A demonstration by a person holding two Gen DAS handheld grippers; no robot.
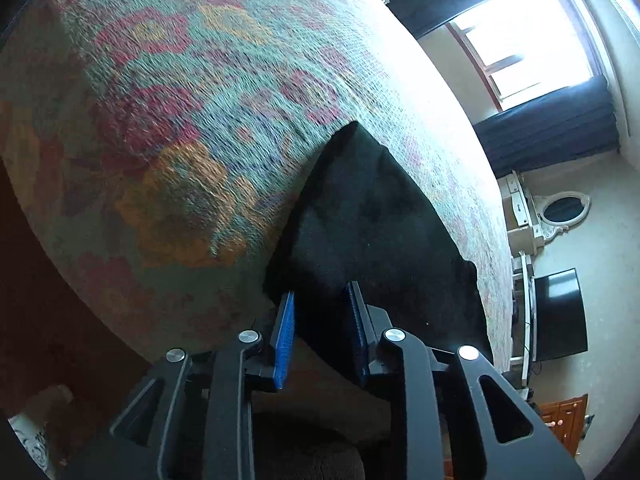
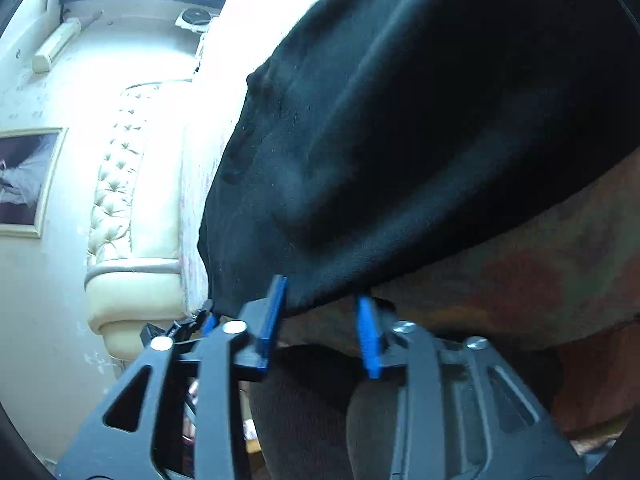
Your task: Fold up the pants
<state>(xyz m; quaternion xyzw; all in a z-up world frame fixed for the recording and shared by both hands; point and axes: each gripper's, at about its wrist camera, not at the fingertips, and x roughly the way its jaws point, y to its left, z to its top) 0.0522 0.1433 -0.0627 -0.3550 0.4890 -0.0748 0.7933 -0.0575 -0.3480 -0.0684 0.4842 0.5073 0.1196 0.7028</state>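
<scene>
Pants [image 1: 372, 232]: black, lying on a bed; in the left wrist view they run from the centre of the frame down to the lower middle, a pointed corner at the top near the centre. In the right wrist view the pants [image 2: 400, 140] fill the upper right and centre, their lower hem curving across just above the fingertips.
Bed cover [image 1: 180, 128]: woven, teal with red and orange flowers; fills the left and upper part of the left wrist view, under the pants.
Left gripper [image 1: 322, 300]: bottom centre of its frame, pointing down at the near edge of the pants. Blue pads [image 1: 285, 336] stand apart with a gap between them; dark cloth shows in the gap, but the pads do not press on it.
Right gripper [image 2: 322, 294]: bottom centre of its frame. Its blue pads [image 2: 368, 336] are spread; the left tip is at the hem of the pants, the right tip just below it, nothing pinched.
Headboard [image 2: 120, 208]: cream, tufted, at the left of the right wrist view, beside the pants' left edge.
Picture frame [image 2: 28, 180]: on the wall at the far left.
Window [image 1: 520, 36]: bright, upper right of the left wrist view, dark curtain [image 1: 548, 136] below it.
Screen [image 1: 560, 312]: black, on the right edge, lower than the curtain.
Mirror [image 1: 564, 210]: oval, white frame, between curtain and screen.
</scene>
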